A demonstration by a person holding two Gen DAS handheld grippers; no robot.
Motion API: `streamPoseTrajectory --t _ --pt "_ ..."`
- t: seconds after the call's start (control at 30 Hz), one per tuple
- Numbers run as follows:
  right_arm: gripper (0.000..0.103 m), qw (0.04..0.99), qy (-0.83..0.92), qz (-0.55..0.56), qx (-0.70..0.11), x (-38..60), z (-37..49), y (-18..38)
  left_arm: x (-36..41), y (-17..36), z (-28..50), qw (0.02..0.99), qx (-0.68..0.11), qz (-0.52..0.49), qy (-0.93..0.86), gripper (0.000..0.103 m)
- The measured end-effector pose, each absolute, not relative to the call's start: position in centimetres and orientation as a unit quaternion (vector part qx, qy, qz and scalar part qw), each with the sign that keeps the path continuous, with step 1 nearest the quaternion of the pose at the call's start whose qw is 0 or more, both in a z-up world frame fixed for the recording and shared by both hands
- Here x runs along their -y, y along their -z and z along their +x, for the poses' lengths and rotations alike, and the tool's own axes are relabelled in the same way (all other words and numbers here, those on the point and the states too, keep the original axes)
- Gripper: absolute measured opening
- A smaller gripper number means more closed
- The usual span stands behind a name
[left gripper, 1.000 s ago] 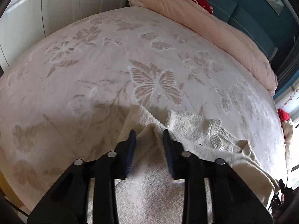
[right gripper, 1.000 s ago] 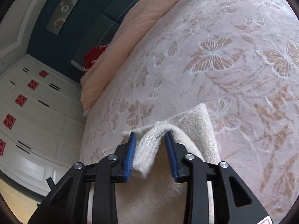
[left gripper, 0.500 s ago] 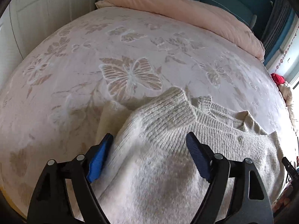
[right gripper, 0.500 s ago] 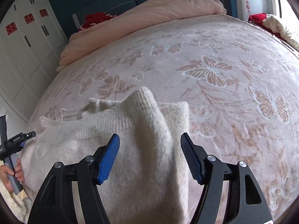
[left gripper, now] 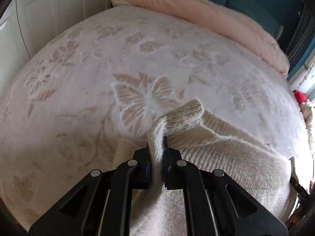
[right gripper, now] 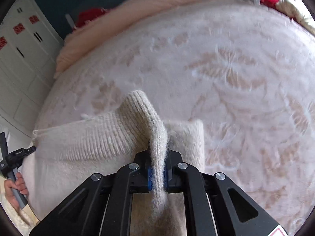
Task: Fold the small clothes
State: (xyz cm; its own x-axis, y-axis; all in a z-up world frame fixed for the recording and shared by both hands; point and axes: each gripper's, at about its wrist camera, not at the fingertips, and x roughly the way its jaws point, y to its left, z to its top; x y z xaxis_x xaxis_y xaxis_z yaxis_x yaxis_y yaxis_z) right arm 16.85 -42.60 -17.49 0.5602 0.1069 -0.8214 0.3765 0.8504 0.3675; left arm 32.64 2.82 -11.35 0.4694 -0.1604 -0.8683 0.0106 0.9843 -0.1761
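Currently, count: one sweater [left gripper: 226, 157], two tools, one bed [left gripper: 88, 78], one pink duvet [left gripper: 216, 21], one hand [right gripper: 14, 188].
Sweater: cream knit, fuzzy, ribbed at the cuffs, lying on the bed at its near edge, both sleeves raised into folded ridges.
Left tool [left gripper: 157, 147]: black, its two fingers pressed together on a pinched ridge of the sweater's sleeve; the ribbed cuff sticks out just beyond the fingertips.
Right tool [right gripper: 157, 153]: black with blue pads [right gripper: 150, 179], clamped on the other sleeve, the knit bunched between the pads and the cuff standing up ahead of them.
Bed: pale plush cover with raised butterfly and flower patterns.
Duvet: soft, rolled along the far side of the bed.
Hand: at the left edge of the right tool's view, gripping a grey handle.
Background: white panelled wardrobe doors [right gripper: 17, 63], dark blue wall.
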Motion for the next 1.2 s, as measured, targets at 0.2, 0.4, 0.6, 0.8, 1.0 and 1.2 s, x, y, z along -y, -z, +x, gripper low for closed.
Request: streamPoseTrajectory --t 0.2,0.4,0.6,0.8,1.0,1.2 --pt "0.017 0.894 0.11 0.218 -0.376 40.3 12.3 10.3 -3.2 8.5 29.0 0.872 -0.48 -0.074 0.052 0.012" --pt "0.016 0.896 -0.011 0.178 -0.406 29.3 10.1 10.0 -0.1 4.9 20.7 0.876 -0.449 -0.104 0.14 0.025" --pt "0.004 0.889 -0.047 0.115 -0.44 23.6 10.6 14.6 2.6 11.1 18.9 0.856 -0.499 -0.052 0.122 0.026" --pt "0.0 0.856 0.136 0.25 -0.431 41.2 3.6 16.6 -5.8 12.4 19.2 0.861 -0.496 -0.082 0.069 0.023" --pt "0.01 0.879 0.123 0.195 -0.417 37.6 3.1 13.2 -3.0 11.4 17.9 0.869 -0.487 -0.048 0.069 0.038" --pt "0.029 0.848 0.144 0.288 -0.421 39.6 1.2 15.5 -2.1 10.6 16.2 0.866 -0.494 -0.027 0.069 0.041"
